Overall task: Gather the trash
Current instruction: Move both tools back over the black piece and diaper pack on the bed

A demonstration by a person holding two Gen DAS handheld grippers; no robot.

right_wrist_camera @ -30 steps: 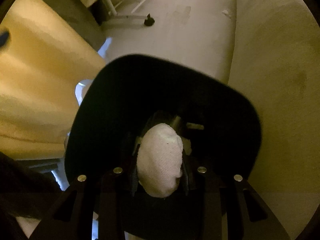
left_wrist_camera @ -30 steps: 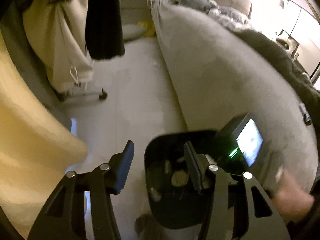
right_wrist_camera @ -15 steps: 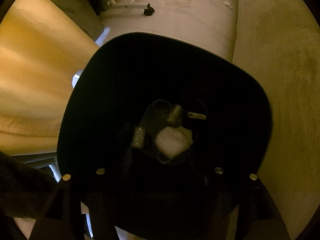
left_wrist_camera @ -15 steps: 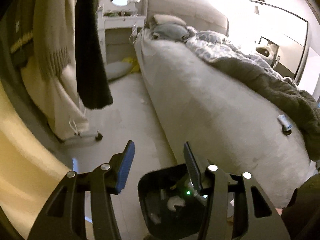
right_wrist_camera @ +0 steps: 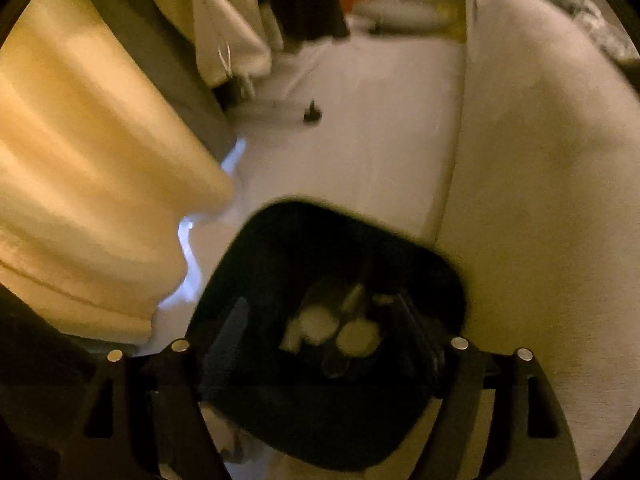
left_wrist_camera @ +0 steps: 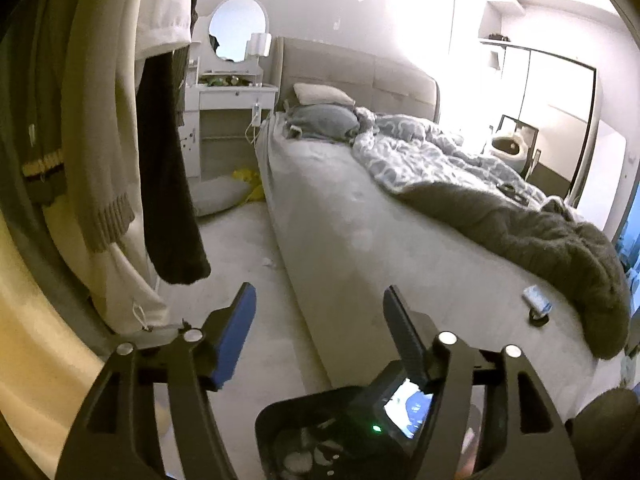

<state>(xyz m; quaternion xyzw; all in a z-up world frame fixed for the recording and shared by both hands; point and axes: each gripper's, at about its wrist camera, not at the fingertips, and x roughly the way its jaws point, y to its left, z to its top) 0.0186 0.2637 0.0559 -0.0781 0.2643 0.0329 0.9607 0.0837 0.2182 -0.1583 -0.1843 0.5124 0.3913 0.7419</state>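
Right wrist view: my right gripper (right_wrist_camera: 320, 316) just dropped the tissue wad (right_wrist_camera: 318, 324) into the black bin (right_wrist_camera: 256, 248), jaws wide and empty now, left gripper (left_wrist_camera: 318, 316) open and empty too, so one more piece collected.

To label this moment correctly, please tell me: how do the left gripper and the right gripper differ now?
The left gripper looks out over the bed and the floor beside it; the right gripper points down into the black trash bin. The left gripper's pad shows blue; the right gripper's fingers look dark in dim light. Both are open and hold nothing.
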